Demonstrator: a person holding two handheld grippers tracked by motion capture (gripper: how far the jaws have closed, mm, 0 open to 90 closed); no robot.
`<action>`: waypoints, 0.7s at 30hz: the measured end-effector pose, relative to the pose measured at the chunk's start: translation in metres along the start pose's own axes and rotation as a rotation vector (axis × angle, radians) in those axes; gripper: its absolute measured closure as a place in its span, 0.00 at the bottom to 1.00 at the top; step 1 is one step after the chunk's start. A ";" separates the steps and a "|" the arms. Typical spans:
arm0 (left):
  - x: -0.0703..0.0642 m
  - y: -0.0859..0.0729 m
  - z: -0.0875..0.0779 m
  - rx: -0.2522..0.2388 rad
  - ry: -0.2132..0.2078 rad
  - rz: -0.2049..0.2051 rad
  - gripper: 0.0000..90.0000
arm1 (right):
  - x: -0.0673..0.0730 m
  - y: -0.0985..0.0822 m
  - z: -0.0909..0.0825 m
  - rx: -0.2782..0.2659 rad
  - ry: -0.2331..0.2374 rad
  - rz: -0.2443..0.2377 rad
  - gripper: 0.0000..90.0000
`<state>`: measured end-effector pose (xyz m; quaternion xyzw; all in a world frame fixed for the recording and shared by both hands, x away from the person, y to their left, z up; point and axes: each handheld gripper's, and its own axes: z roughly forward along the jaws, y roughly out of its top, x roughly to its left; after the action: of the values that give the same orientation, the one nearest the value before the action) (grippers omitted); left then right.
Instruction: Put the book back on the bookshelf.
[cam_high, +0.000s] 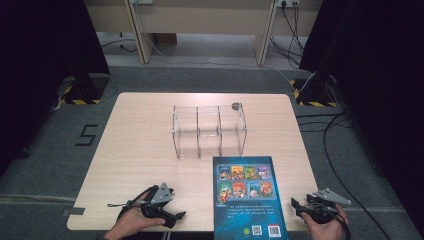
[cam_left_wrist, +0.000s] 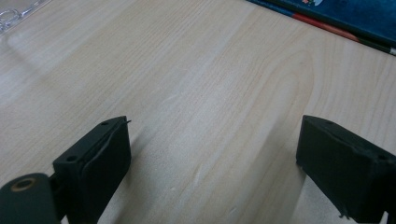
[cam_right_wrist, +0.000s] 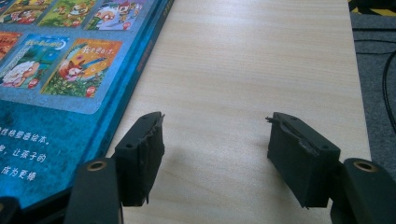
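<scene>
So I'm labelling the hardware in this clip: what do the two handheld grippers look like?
Both are black. The left gripper and right gripper each carry a grey three-cornered plate on top and trail a thin black cable. Their jaws are chunky black blocks with a small screw hole, on arms with a brass-ringed hole.

A blue picture book (cam_high: 248, 197) lies flat on the wooden table, back cover up, its near end at the table's front edge. The cover carries two rows of small colourful cartoon panels, lines of pale text below them and two QR codes near the bottom. Its far end lies just before a clear acrylic three-compartment organizer (cam_high: 209, 131), which stands upright and empty at mid-table.
</scene>
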<state>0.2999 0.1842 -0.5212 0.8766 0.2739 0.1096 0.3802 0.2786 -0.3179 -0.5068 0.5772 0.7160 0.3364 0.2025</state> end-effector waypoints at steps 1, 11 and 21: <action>0.000 0.000 0.000 0.000 0.000 0.000 0.10 | 0.000 0.000 0.000 -0.002 -0.004 -0.004 0.40; 0.000 0.000 0.000 0.000 -0.002 0.002 0.10 | -0.001 0.000 0.000 -0.004 0.011 0.020 0.40; 0.000 -0.001 0.000 -0.004 0.000 0.000 0.10 | 0.001 0.001 0.000 -0.011 0.027 0.029 0.40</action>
<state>0.2996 0.1844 -0.5215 0.8760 0.2735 0.1100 0.3818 0.2786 -0.3170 -0.5060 0.5819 0.7084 0.3508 0.1913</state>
